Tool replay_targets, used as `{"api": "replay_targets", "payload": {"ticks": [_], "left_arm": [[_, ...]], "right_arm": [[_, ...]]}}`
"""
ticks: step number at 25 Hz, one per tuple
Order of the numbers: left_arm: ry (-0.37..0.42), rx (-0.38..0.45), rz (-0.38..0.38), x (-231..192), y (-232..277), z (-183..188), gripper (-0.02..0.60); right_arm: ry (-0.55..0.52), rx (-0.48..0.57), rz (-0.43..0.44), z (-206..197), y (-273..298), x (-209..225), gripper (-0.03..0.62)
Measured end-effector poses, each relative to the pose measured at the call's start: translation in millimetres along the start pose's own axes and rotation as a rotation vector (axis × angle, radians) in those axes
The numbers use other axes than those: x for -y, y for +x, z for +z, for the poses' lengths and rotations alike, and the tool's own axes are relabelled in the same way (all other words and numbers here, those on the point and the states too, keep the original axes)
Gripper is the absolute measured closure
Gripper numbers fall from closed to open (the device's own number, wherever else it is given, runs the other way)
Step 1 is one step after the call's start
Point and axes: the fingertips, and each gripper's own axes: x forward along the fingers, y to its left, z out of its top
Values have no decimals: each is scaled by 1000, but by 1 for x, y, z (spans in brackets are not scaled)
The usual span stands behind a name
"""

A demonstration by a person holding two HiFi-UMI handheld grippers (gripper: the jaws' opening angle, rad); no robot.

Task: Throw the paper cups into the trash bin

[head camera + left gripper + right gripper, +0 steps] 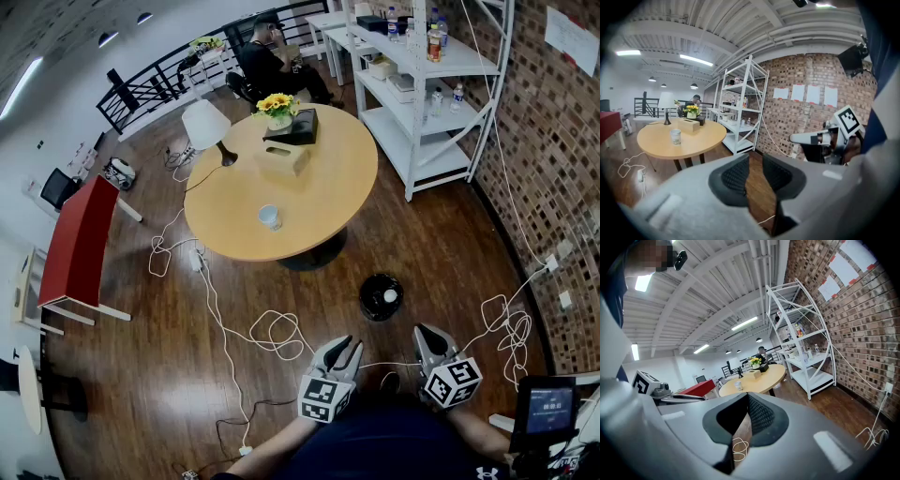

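Far left: red flat-topped table (80, 239) on white legs. White cone-shaded lamp (204, 125) stands at rim of round pale-wood table (319, 211). White paper cup (270, 217) with bluish print upright on near part of tabletop; print too small to read. My left gripper (348, 345): grey shell, ribbed black pads parted, only floorboards between. Glossy black round trash bin (367, 292) on dark plank floor, between table and grippers, something white inside. My right gripper (424, 330): pads pressed together, nothing held. Black-and-white square markers on both cubes. White metal shelf rack (422, 103) against brick wall.
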Motion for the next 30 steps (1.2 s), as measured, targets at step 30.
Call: {"api": "replay_targets", "payload": {"ticks": [30], "left_arm": [[-40, 106, 303, -123, 71, 78, 489]], "right_arm": [[8, 13, 9, 49, 50, 89, 583]]}}
